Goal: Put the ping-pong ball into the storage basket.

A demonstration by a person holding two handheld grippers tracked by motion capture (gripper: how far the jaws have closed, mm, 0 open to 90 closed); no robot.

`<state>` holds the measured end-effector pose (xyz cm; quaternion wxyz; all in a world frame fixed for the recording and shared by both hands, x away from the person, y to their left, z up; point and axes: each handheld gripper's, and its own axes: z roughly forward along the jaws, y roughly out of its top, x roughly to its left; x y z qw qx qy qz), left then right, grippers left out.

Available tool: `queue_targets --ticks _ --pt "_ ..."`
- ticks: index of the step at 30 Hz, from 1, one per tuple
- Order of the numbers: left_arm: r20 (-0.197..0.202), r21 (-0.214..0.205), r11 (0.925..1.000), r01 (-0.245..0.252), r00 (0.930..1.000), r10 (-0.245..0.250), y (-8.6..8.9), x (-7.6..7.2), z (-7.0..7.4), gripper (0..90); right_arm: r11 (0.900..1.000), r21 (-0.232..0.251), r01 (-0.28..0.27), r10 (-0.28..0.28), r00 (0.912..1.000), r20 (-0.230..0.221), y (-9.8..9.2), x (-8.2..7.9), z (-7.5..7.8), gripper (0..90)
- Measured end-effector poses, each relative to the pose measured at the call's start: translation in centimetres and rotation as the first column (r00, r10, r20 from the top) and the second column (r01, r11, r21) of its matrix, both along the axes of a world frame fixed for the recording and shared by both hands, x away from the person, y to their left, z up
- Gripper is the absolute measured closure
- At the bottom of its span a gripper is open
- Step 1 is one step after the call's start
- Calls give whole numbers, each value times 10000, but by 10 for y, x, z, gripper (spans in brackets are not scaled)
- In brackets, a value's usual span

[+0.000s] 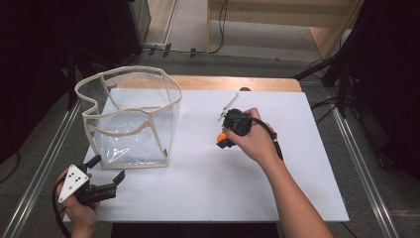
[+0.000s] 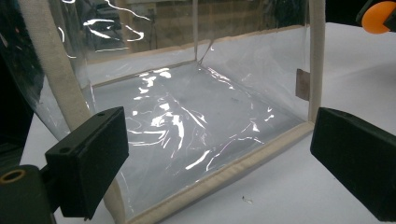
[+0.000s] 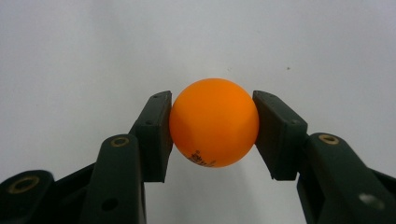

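One orange ball (image 3: 214, 122) carries small dark print near its underside, too small to read; it is smooth, round and pinched between the two black pads of the right gripper (image 3: 214, 133), above the white board (image 1: 208, 178) right of centre; one clear plastic bag (image 1: 130, 119), box-shaped with cream fabric edging, stands far left; the left gripper (image 1: 106, 171), just near of it, gapes wide, holding nothing.

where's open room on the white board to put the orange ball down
The white board is bare in front of the right gripper holding the orange ball, along its near edge, and on its far right side. The left side is crowded: the clear bag stands there, with the left gripper at its near corner.
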<state>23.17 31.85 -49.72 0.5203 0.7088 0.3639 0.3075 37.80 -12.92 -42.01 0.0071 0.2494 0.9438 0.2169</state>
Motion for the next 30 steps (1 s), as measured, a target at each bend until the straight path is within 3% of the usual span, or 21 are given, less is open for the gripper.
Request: queue_targets --ticks 30 --pt "-89 -21 10000 44 10000 -44 0 1 0 48 9972 -39 -743 743 9972 -22 34 9 17 485"
